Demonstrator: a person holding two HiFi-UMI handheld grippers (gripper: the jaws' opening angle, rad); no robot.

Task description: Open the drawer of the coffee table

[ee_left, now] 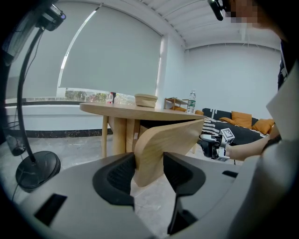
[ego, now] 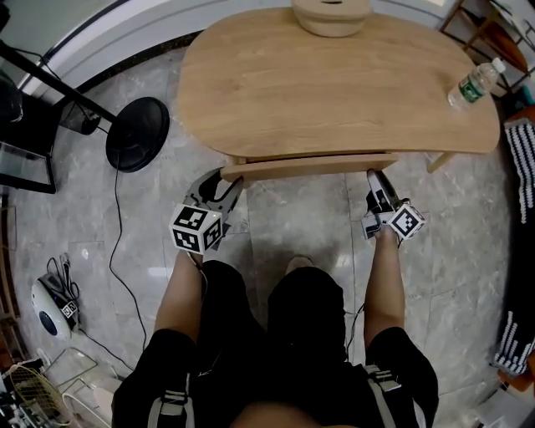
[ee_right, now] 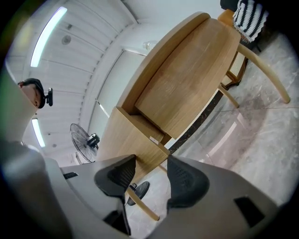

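Pale wood all over: the coffee counter (ego: 276, 92) has its drawer (ego: 309, 165) sticking out a bit from under the near edge. Left tongs (ego: 222, 182) are clamped on the drawer front's left end, with wood touching both pads. Right tongs (ego: 378, 182) are closed on the right end the same way.

Writing-wise there's not much. The bottle (ego: 475, 84) on the counter's right end has a green label, but the print is too small to read. A white sticker (ee_right: 153, 139) on the wood by the drawer's corner only shows in the right gripper view, and it's unreadable too.

Head view gives the bowl (ego: 332, 17) at the far edge and a round fan base (ego: 138, 134) on the floor. Only the left gripper view shows the orange cushions (ee_left: 241, 116) beyond the counter
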